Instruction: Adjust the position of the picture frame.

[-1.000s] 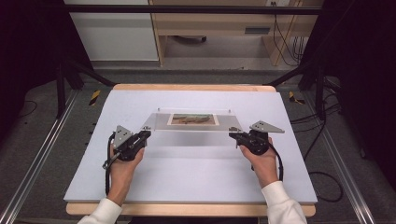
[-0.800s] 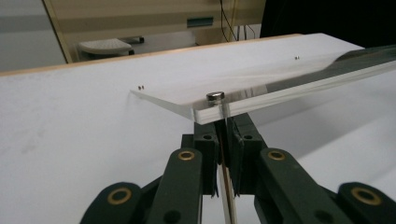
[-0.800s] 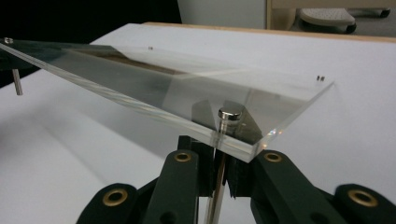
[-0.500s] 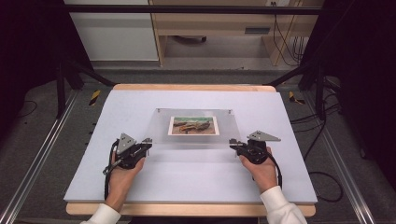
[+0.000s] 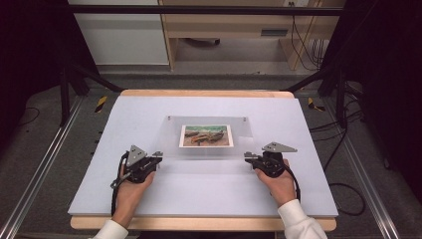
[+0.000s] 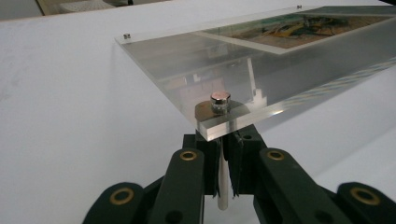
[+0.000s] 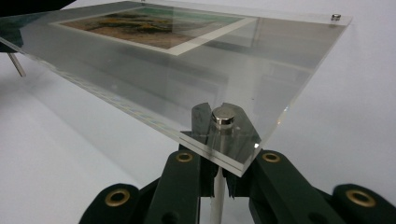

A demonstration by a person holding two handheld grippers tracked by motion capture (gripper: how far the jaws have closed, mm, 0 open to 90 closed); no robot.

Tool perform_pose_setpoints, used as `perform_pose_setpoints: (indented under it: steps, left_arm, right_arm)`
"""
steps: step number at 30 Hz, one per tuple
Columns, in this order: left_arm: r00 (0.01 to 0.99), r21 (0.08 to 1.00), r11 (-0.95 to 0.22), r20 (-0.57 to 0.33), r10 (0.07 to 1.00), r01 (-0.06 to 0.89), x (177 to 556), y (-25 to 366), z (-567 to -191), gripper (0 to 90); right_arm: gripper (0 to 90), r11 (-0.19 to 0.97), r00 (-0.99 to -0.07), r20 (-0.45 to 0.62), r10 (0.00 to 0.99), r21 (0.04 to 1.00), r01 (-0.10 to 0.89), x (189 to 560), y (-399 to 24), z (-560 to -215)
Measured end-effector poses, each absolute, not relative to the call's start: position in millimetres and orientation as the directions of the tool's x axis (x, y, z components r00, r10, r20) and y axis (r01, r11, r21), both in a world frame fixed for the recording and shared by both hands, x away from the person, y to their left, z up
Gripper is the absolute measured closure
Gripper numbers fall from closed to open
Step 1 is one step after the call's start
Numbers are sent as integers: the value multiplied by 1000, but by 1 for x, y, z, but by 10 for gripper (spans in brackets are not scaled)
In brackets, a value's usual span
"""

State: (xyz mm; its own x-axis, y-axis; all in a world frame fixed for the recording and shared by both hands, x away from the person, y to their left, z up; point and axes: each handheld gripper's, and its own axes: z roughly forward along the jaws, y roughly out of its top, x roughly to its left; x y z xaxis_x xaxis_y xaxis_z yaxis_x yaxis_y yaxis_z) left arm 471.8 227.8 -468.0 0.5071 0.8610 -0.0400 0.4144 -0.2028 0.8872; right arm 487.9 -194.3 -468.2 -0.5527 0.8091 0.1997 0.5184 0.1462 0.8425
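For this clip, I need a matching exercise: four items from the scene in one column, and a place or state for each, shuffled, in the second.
Items
1. clear acrylic photo frame
2. colour landscape photo
3. left gripper
4. right gripper

Places or states
A. sandwiched in the middle of the transparent panels
B. shut on the metal standoff pin under the near right corner
C. held at its two near corners over the white table
D. shut on the metal standoff pin under the near left corner

Pairs: 1-C, 2-A, 3-D, 4-B
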Motion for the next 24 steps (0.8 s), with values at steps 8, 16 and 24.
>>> perform_pose_setpoints:
  steps: [8,16,24]
  left_arm:
    - [508,875,-206,-51,860,438,471,228,-472,832]
    - [505,862,-215,-54,861,458,471,227,-474,834]
    - [502,853,-222,-53,863,472,471,227,-474,836]
  right_arm:
    - [842,166,-546,191,815,827,537,487,-193,-471]
    - [842,178,-542,184,820,818,547,486,-193,-472]
    - [839,194,-546,175,819,812,551,486,-193,-474]
